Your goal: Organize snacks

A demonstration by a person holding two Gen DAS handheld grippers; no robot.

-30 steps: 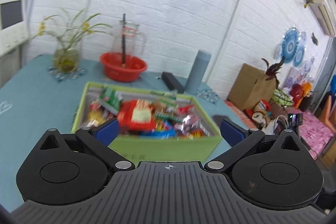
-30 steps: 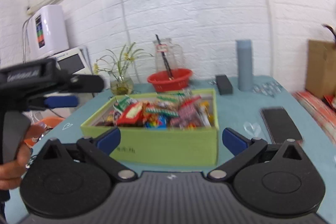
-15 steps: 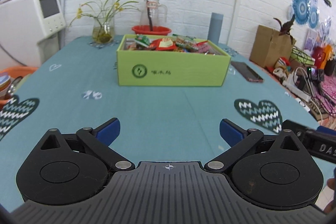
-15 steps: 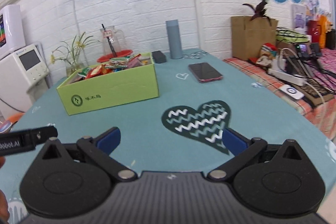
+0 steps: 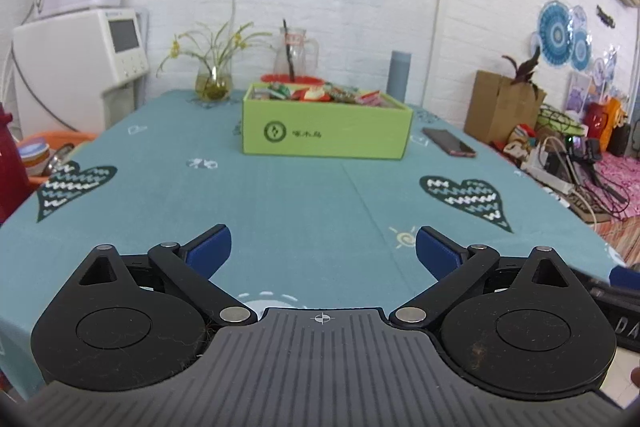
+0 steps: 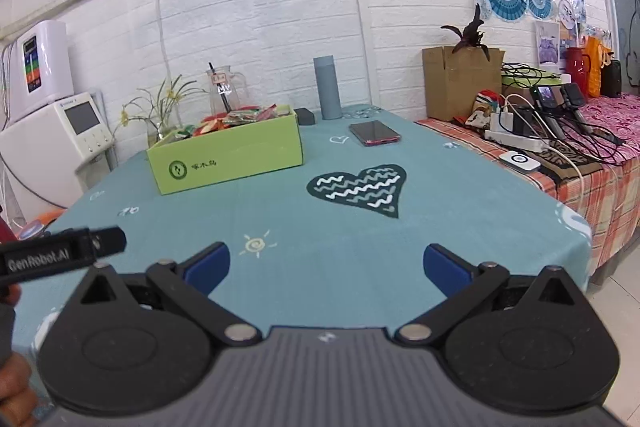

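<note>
A green cardboard box (image 5: pixel 326 131) (image 6: pixel 226 159) heaped with colourful snack packets (image 5: pixel 320 94) (image 6: pixel 236 117) stands at the far middle of the teal tablecloth. My left gripper (image 5: pixel 323 251) hovers over the table's near edge, open and holding nothing, well short of the box. My right gripper (image 6: pixel 326 265) is also open and empty, near the front edge with the box off to its far left. The left tool's black body (image 6: pixel 60 255) shows at the left of the right wrist view, held by a hand (image 6: pixel 14 391).
Behind the box are a red bowl with a glass jug (image 5: pixel 294 53), a plant vase (image 5: pixel 214 83) and a grey flask (image 6: pixel 328 87). A phone (image 6: pixel 374 133) lies right of the box. A bench with chargers (image 6: pixel 532 139) and a carton (image 6: pixel 456 87) runs along the right.
Both grippers have pulled back from just in front of the box to the table's near edge, so the box now looks small and far. Both stay open.
</note>
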